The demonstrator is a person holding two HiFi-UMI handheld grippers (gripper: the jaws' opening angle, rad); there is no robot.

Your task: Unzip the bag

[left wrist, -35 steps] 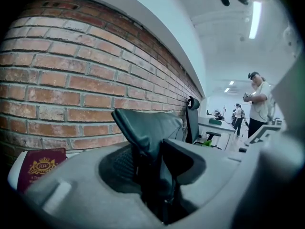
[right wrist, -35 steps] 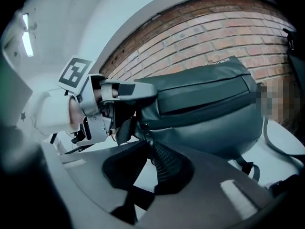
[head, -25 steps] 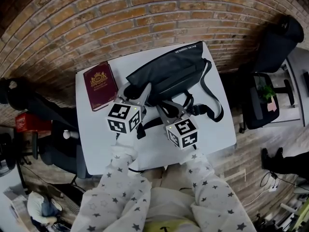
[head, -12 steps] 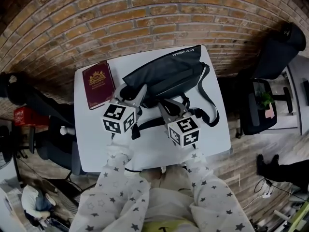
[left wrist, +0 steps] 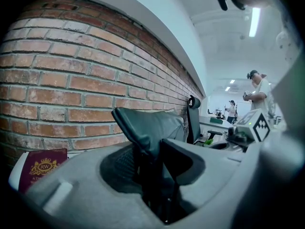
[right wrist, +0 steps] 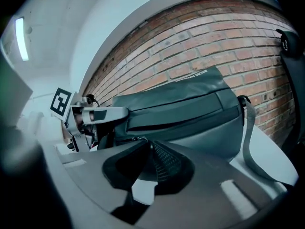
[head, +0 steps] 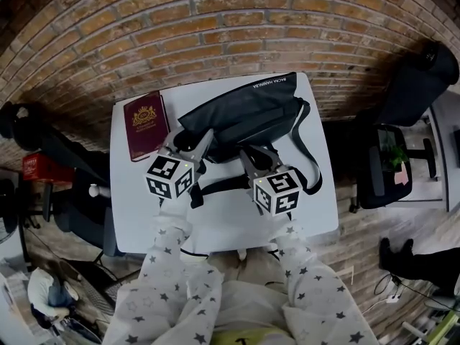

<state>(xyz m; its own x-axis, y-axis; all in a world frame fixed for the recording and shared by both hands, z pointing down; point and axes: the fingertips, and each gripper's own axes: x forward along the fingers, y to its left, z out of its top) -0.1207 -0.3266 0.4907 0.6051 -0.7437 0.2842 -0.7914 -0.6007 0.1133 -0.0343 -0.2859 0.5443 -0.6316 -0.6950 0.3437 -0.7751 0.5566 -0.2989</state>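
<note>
A black bag lies across the white table, its strap looping off to the right. My left gripper is shut on the bag's left end; in the left gripper view the dark fabric stands pinched between the jaws. My right gripper sits at the bag's near edge. In the right gripper view its jaws meet at the small metal zipper pull, with the bag behind and the left gripper at the left.
A maroon book lies at the table's back left corner, close to the left gripper. A brick wall runs behind the table. A black office chair stands to the right, and other people stand farther off in the room.
Both grippers keep their hold on the bag. The two marker cubes have drawn slightly apart, and the head view has shifted a little.
</note>
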